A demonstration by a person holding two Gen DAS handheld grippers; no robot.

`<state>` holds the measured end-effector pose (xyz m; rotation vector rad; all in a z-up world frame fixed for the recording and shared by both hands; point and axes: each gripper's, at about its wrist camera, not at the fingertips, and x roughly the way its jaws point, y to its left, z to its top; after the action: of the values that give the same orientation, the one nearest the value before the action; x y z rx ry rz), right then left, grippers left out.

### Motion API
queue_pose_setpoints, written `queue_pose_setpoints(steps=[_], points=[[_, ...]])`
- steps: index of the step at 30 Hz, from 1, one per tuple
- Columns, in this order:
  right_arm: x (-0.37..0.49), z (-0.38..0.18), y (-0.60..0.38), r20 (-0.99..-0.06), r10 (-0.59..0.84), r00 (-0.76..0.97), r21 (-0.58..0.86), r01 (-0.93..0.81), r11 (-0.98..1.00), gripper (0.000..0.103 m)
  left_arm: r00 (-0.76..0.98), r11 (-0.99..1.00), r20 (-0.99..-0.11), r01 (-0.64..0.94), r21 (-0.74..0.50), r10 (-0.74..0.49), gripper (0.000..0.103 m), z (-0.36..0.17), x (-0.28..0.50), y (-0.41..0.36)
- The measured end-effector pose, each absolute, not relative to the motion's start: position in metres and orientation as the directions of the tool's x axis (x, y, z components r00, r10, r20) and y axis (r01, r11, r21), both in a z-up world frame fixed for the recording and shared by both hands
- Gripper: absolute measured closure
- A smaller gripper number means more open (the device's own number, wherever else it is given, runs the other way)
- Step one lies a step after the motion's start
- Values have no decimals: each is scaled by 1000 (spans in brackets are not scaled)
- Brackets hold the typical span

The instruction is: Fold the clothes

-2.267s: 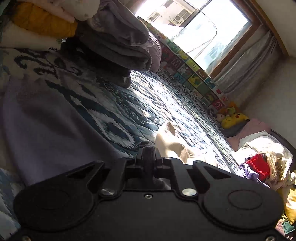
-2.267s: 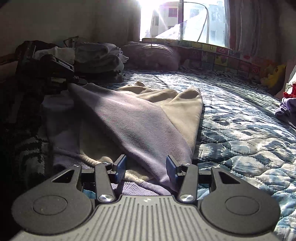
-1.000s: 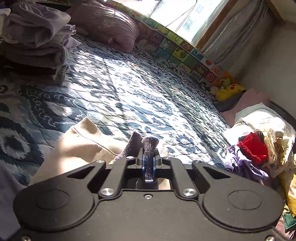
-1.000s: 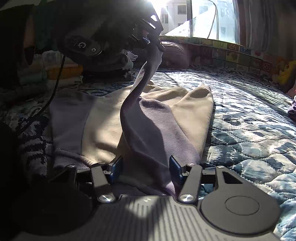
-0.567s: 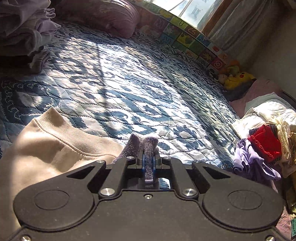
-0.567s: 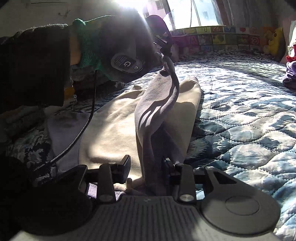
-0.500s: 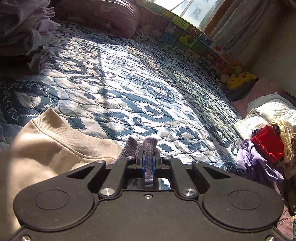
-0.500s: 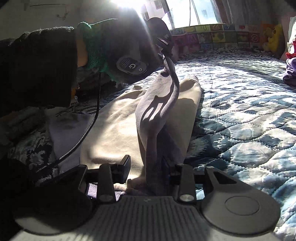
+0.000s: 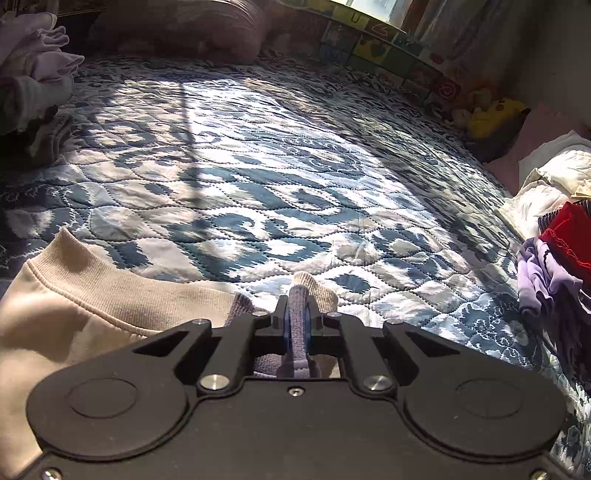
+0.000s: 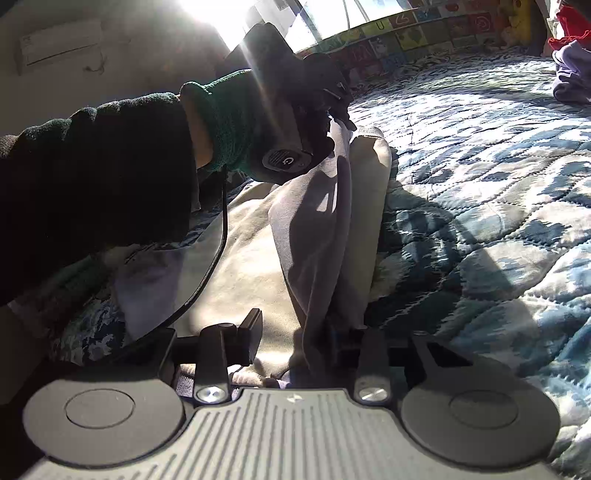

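Note:
A beige sweatshirt (image 10: pixel 251 266) with purple sleeves lies flat on the quilted bed. My left gripper (image 9: pixel 299 317) is shut on the ribbed purple sleeve cuff (image 9: pixel 297 295), low over the sweatshirt's ribbed hem (image 9: pixel 110 295). In the right wrist view a gloved hand (image 10: pixel 273 99) holds the left gripper (image 10: pixel 338 110) above the garment's far edge. The purple sleeve (image 10: pixel 317 221) runs from it down to my right gripper (image 10: pixel 299 339). That gripper is open, with the sleeve's fold lying between its fingers against the right finger (image 10: pixel 347 339).
The blue-white quilt (image 9: pixel 295 166) spreads ahead. A stack of folded clothes (image 9: pixel 29 74) sits far left, and a pillow (image 9: pixel 177 29) lies at the head. Loose clothes (image 9: pixel 554 258) are piled at the right edge, near a yellow plush (image 9: pixel 495 110).
The left gripper has carried the sleeve cuff across the sweatshirt toward its hem and come lower. The right gripper stayed open at the sleeve's base and shifted closer to the fold.

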<state>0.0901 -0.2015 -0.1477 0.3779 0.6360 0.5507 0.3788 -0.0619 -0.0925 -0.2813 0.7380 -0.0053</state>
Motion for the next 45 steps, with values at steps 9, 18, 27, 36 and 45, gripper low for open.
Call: queue_pose_setpoints(steps=[9,18,27,36,45], points=[[70,-134,-213,-439,501,746,446,-303,842,67,794,982,-589,47,-183,-148,70,-67,359,-48],[79,-134,-183,-403,458,792,271,-374,887,67,758,958,-626,279,63,-180,87,-100,359,-88],[91,-148,-173,-488,475,733,271,-390,880,67,705,939,-690,325,112,-162,86,-112,375,-90],[93,-149,-175,-482,485,730,320,-368,873,67,675,960,-706,277,-25,-213,86,-107,388,-82],[88,-143,-188,-449,472,759,363,-328,872,70,776,971,-583,184,-156,-240,86,-69,299,-21]])
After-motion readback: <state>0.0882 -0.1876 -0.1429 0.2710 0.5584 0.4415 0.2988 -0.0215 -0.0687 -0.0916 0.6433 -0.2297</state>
